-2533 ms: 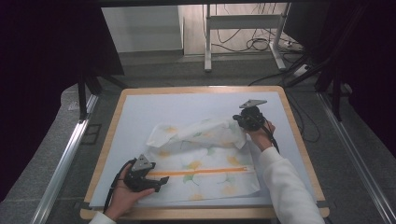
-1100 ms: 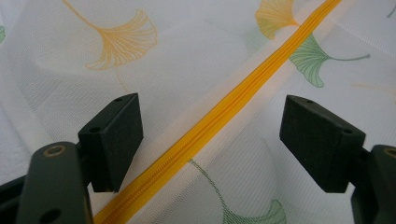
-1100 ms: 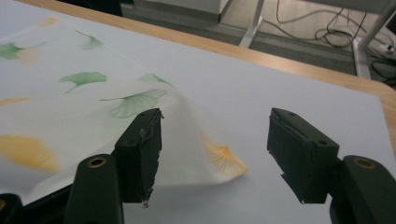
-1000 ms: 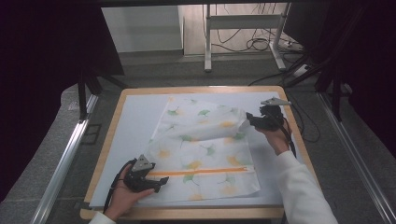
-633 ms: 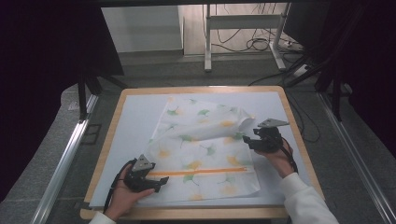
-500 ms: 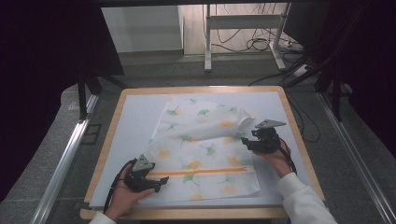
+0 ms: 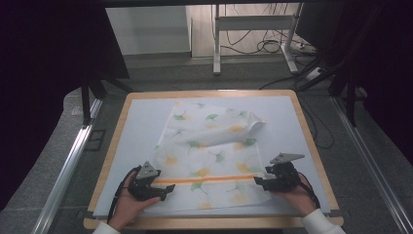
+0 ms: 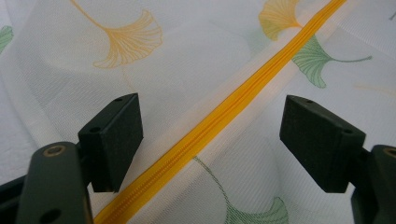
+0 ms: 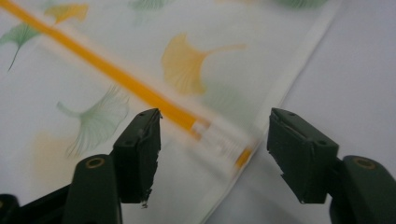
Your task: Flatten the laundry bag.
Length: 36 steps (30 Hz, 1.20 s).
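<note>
The work item is a white mesh bag [image 7: 209,156] printed with yellow and green ginkgo leaves, lying flat on the pale table [image 7: 141,126]. An orange zipper [image 7: 209,179] runs across the bag's near portion, between the two grippers.

Left gripper [image 7: 163,187]: held at the near left edge of the bag, pointing toward the right gripper. Its jaws stand wide apart. In the left gripper view the zipper [image 8: 219,121] passes diagonally through the gap between the two pads, which touch neither the zipper nor the mesh. Nothing is gripped.

Right gripper [image 7: 259,183]: held at the near right edge of the bag, pointing toward the left gripper. Its jaws have just been opening and stand wide. In the right gripper view the zipper's end [image 9: 198,127] lies between and just ahead of the pads, with the bag's right edge [image 9: 280,100] beside the right-hand pad. The pads press on nothing.

The far part of the bag lies bunched, well ahead of both grippers.
</note>
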### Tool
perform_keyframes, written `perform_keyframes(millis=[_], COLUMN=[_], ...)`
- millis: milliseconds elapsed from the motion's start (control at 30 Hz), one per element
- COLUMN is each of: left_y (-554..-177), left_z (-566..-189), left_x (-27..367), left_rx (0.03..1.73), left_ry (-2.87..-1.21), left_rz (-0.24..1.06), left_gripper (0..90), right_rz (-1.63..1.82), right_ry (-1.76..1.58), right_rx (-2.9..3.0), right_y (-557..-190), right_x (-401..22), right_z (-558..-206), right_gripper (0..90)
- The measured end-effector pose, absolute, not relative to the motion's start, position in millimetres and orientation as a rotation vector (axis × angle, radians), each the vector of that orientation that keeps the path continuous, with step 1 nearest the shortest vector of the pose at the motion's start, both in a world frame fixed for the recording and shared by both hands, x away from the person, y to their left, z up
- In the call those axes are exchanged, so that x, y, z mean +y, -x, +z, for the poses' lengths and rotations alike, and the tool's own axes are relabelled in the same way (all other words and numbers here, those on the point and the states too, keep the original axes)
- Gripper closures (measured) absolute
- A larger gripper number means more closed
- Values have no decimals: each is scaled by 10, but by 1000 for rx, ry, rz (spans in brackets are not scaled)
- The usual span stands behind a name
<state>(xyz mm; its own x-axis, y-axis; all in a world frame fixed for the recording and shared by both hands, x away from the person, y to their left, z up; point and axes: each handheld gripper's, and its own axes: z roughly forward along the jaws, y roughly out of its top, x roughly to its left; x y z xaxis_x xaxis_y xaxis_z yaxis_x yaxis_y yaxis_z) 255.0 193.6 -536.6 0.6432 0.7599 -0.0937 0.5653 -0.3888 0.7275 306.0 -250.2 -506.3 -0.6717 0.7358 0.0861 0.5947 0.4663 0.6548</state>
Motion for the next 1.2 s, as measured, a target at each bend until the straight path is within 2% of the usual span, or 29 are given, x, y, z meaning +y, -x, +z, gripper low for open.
perform_keyframes(millis=[100, 200, 267, 333, 400, 500, 667, 700, 767, 833, 1133, 1167, 1200], left_y=[-2553, -2549, -2546, -2552, -2556, -2549, -2556, -2557, -2556, -2554, -2550, -2547, -2545], left_z=[-5367, -5366, -5361, -5364, -5371, -5373, -5374, -5375, -5374, -5371, -5359, -5358, -5356], left_x=[1930, 1932, 1942, 1948, 1942, 1930, 1937, 1937, 1936, 1940, 1971, 1972, 1972], left_rx=[1032, 1032, 1033, 1033, 1030, 1024, 1028, 1027, 1027, 1026, 1029, 1029, 1028], left_ry=[-2104, -2106, -2102, -2102, -2108, -2113, -2112, -2113, -2112, -2111, -2099, -2097, -2096], left_rz=[328, 331, 333, 333, 330, 331, 331, 331, 331, 333, 336, 335, 335], left_gripper=[214, 214, 214, 214, 214, 214, 214, 214, 214, 214, 214, 214, 214], right_rz=[937, 900, 823, 813, 800, 821, 824, 819, 826, 886, 941, 936, 934], right_ry=[-1159, -1142, -1113, -1124, -1137, -1150, -1118, -1089, -1080, -1041, -868, -862, -887], right_rx=[2541, 2539, 2496, 2483, 2466, 2440, 2438, 2437, 2435, 2462, 2605, 2594, 2581], right_y=[-3020, -3011, -2968, -2957, -2948, -2937, -2936, -2927, -2923, -2882, -2550, -2545, -2568], right_x=[-2473, -2435, -2372, -2358, -2347, -2367, -2376, -2372, -2372, -2359, -2056, -2054, -2078], right_z=[-5132, -5151, -5158, -5158, -5148, -5147, -5147, -5143, -5142, -5112, -5112, -5115, -5118], right_gripper=[306, 321, 380, 402, 472, 631, 737, 787, 810, 893, 893, 874, 804])
